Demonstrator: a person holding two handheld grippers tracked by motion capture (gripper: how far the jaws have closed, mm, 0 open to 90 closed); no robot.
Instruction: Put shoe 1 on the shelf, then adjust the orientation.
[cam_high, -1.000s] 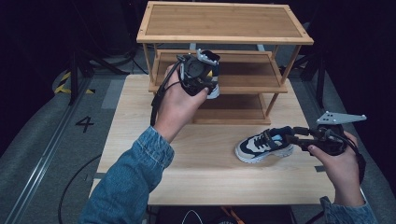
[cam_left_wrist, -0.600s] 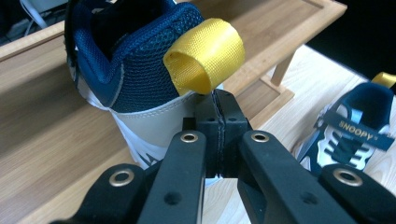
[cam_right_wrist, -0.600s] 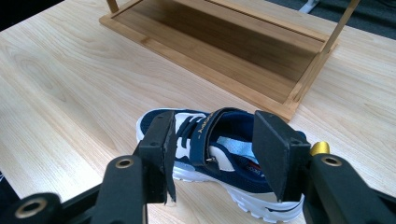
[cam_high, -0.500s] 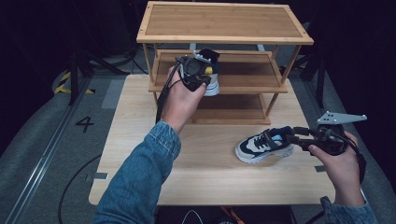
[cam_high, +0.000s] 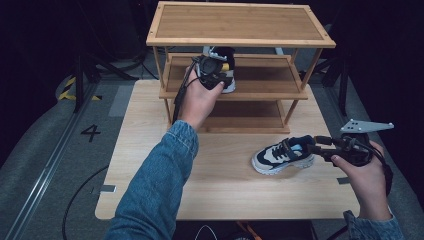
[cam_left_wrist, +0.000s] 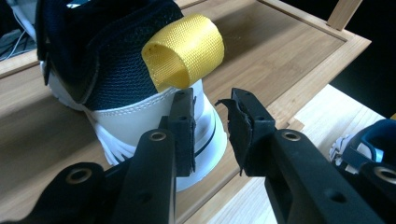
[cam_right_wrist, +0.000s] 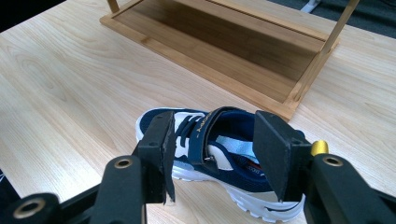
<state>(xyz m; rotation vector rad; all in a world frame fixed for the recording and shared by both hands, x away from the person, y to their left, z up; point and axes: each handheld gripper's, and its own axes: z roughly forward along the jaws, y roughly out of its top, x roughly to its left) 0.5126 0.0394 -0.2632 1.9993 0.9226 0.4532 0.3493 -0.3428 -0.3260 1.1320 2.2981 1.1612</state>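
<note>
- 2 sneakers make a pair: 1 shoe (cam_high: 222, 67) stands on the rack's (cam_high: 240, 30) middle shelf near its left end, heel toward the person; the other shoe (cam_high: 282, 154) lies on the table (cam_high: 150, 150) right of centre, in front of the rack.
- Both look light, with soft mesh uppers and a stiffer white rubber sole; the heel counter or collar should give the firmest hold, while the mesh would likely crush.
- The shelf shoe has a yellow heel loop (cam_left_wrist: 183, 50), a pliable tab easy to pinch but prone to let the shoe swing.
- Left gripper (cam_left_wrist: 212, 126): jaws slightly parted just behind the white heel, gripping nothing.
- Right gripper (cam_right_wrist: 212, 154): jaws spread wide on either side of the table shoe's collar; I cannot tell whether they touch it.
- Against 1 second ago, the left hand (cam_high: 197, 100) has reached farther in, so the shelf shoe now sits deeper on the shelf; the right hand (cam_high: 362, 172) and its shoe are unchanged.
</note>
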